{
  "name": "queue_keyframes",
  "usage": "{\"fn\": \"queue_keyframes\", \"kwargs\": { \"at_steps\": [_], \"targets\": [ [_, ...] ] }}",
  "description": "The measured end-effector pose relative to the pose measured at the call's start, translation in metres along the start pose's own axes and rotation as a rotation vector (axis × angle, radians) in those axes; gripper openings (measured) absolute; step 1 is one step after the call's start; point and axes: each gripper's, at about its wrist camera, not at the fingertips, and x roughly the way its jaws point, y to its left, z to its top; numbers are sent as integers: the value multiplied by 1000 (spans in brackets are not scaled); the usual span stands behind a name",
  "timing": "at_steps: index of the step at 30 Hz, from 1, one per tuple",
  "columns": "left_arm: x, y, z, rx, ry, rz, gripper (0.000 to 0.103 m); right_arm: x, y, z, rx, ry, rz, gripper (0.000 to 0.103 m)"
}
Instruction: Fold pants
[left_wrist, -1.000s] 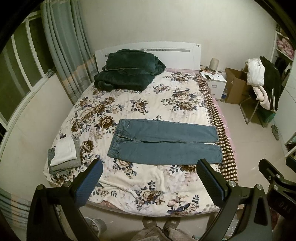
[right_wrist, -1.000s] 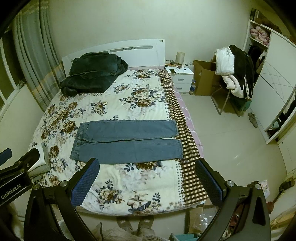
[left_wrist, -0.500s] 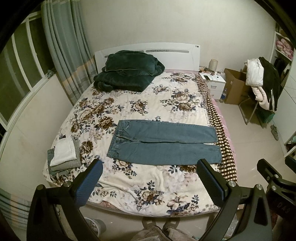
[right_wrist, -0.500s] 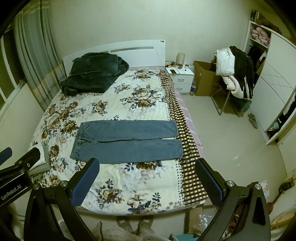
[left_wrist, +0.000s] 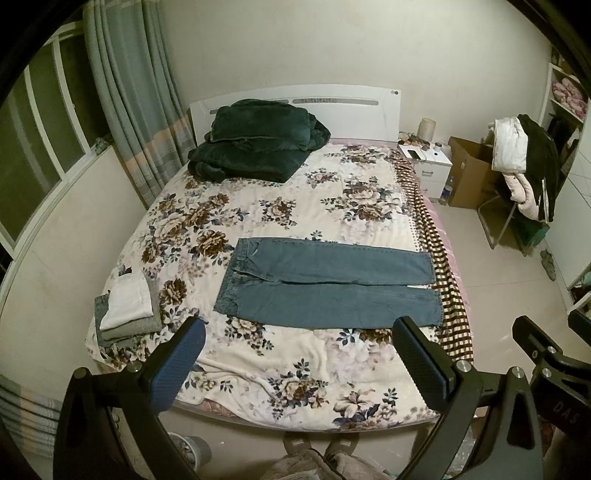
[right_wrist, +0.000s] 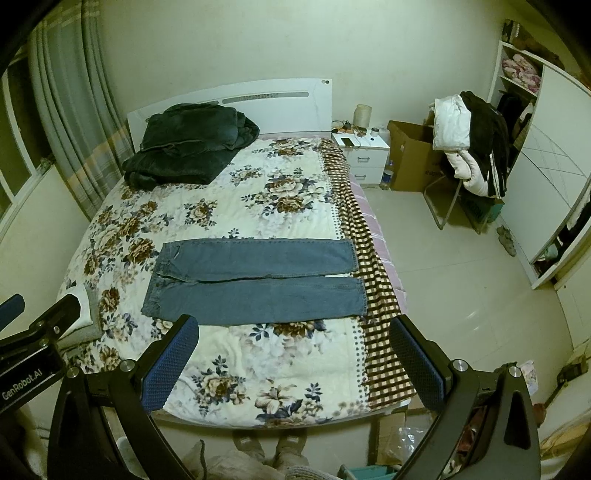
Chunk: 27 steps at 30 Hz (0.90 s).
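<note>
Blue jeans (left_wrist: 325, 284) lie flat across the flowered bed, waistband to the left, both legs running to the right; they also show in the right wrist view (right_wrist: 255, 280). My left gripper (left_wrist: 299, 350) is open and empty, held above the bed's foot end, well short of the jeans. My right gripper (right_wrist: 291, 347) is open and empty too, at about the same height and distance. Part of the right gripper shows at the right edge of the left wrist view (left_wrist: 546, 354).
A dark green folded blanket (left_wrist: 255, 144) lies at the headboard. A small stack of folded clothes (left_wrist: 127, 314) sits at the bed's near left corner. A nightstand (right_wrist: 364, 155), a cardboard box (right_wrist: 412, 155) and a clothes-laden chair (right_wrist: 469, 147) stand to the right.
Both views have shifted slightly; the bed and jeans sit a little lower in the frames. Both grippers stay open and nothing on the bed has moved.
</note>
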Motion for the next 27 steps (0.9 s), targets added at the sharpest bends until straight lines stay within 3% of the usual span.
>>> {"fn": "queue_keyframes", "kwargs": {
  "at_steps": [22,27],
  "targets": [
    [1,0,2,4,4,0,103,5,6,-6,12,8,-2,103],
    [24,11,9,16,11,-6,103,17,13,-4,35,17,-23,103]
  ]
}}
